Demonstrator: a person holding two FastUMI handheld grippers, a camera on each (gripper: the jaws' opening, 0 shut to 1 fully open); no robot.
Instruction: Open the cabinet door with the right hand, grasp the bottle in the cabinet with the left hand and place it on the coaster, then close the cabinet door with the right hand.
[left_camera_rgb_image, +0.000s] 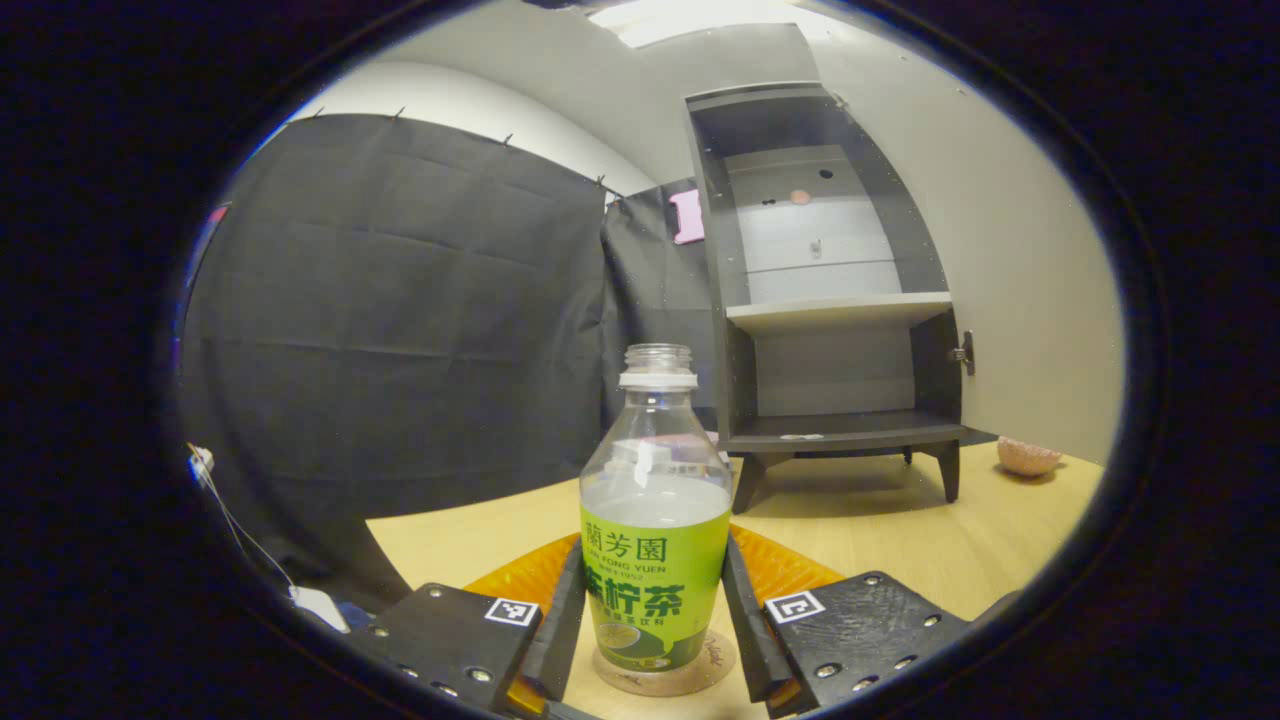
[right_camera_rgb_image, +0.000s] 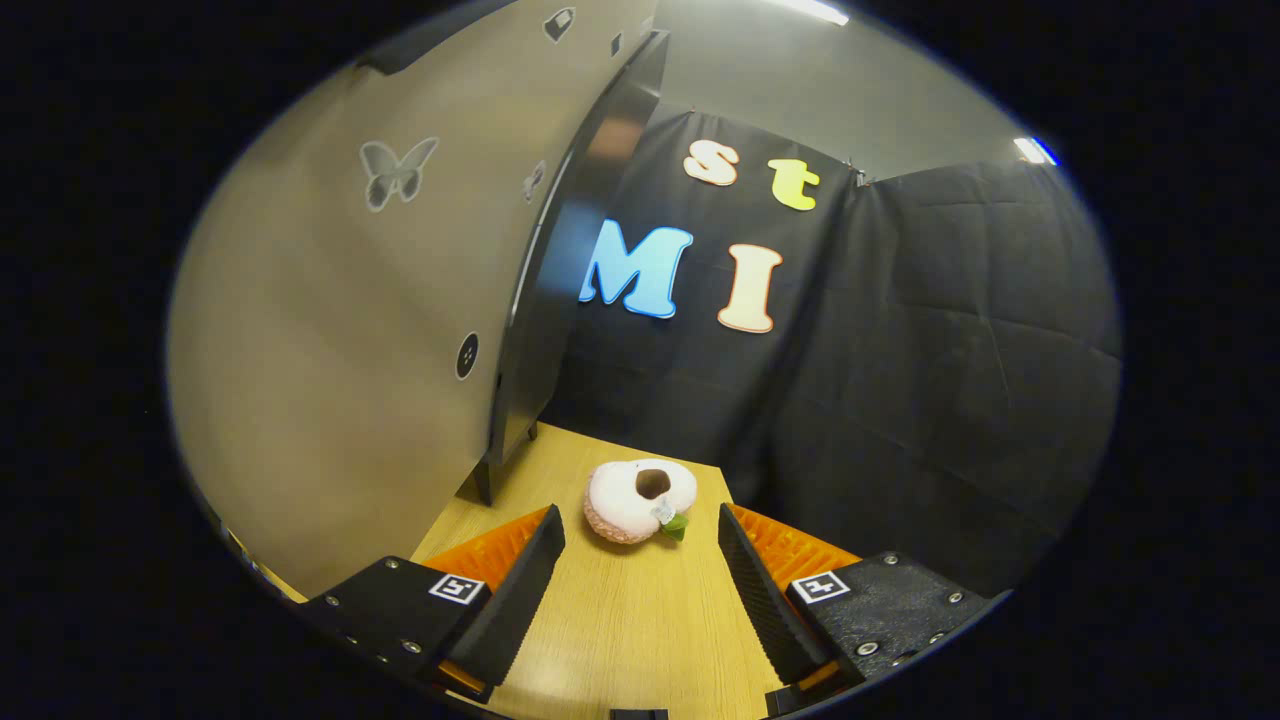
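Note:
A clear bottle (left_camera_rgb_image: 655, 520) with a green label and no cap stands upright on a round coaster (left_camera_rgb_image: 712, 672) on the wooden table. My left gripper (left_camera_rgb_image: 655, 552) is shut on it, one finger pressing each side of the label. Behind it, the dark cabinet (left_camera_rgb_image: 830, 300) stands open with bare shelves, its pale door (left_camera_rgb_image: 1010, 260) swung out to the right. In the right gripper view, my right gripper (right_camera_rgb_image: 637, 528) hangs open over the table with nothing between its fingers, just right of the door's outer face (right_camera_rgb_image: 340, 330) and its small knob (right_camera_rgb_image: 467, 355).
A pink, ring-shaped soft toy (right_camera_rgb_image: 640, 498) lies on the table (right_camera_rgb_image: 620, 620) just beyond the right fingertips; it also shows by the cabinet's right leg (left_camera_rgb_image: 1028, 457). Black cloth walls close the booth behind and to the sides.

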